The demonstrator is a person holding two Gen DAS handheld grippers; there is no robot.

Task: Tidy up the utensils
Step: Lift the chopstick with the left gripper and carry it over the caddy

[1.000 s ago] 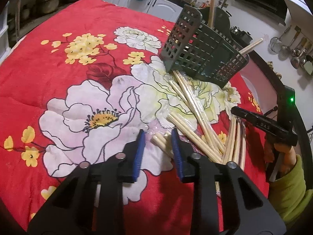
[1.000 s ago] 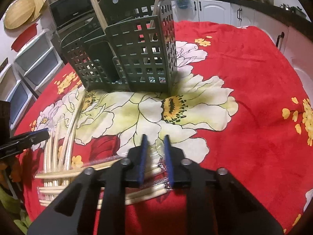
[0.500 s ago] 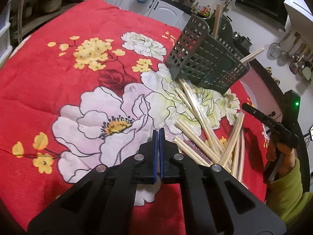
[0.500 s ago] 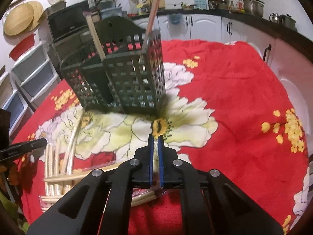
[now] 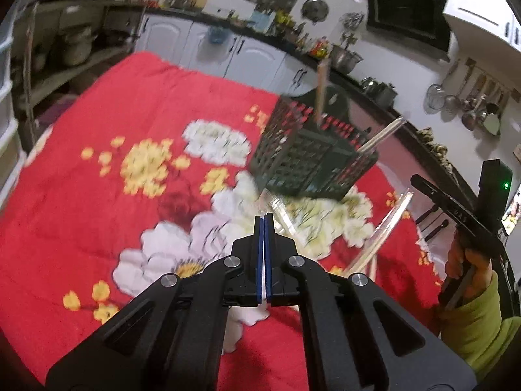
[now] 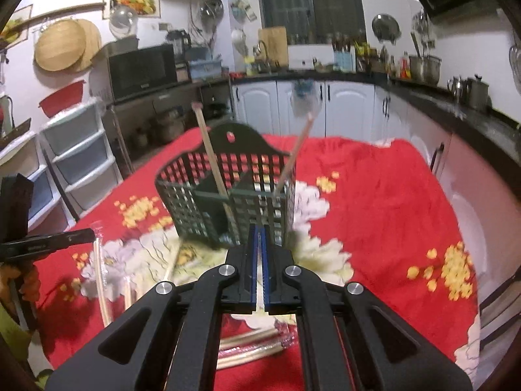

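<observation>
A dark green slotted utensil basket stands on the red floral cloth; it also shows in the right wrist view, with two chopsticks standing in it. Wrapped chopsticks lie on the cloth in front of the basket; more lie below my right gripper. My left gripper is shut, raised above the cloth; I cannot see anything between its pads. My right gripper is shut on a thin pale chopstick, raised and facing the basket. My right gripper also shows at the left wrist view's right edge.
The table's far edge meets white kitchen cabinets and a dark counter. Plastic drawers stand at the left. Ladles hang on the wall. My left gripper shows at the right wrist view's left edge.
Both grippers closed from open over the chopstick pile, then lifted up and away from the cloth. The right one now holds a chopstick.
</observation>
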